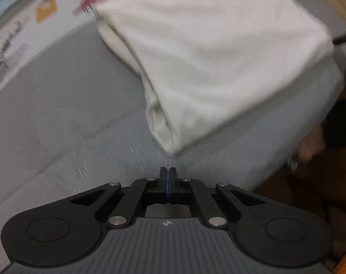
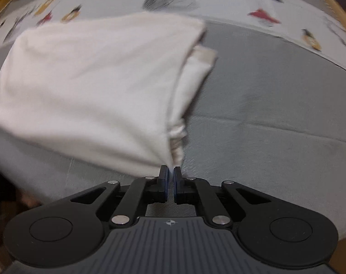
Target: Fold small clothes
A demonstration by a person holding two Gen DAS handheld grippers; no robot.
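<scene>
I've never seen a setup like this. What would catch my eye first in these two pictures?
Most striking is the folded white cotton garment, lying on the plain grey bedsheet and filling much of both views. Next come the black tongs at the bottom: the right tongs pinch the garment's near corner, while the left tongs are shut on nothing, just short of the cloth. Behind runs a pale cartoon-printed bedcover.

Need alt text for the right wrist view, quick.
The right tongs pinch a corner of a folded white garment, which spreads up and left over a grey sheet. A patterned blanket lies beyond.
</scene>
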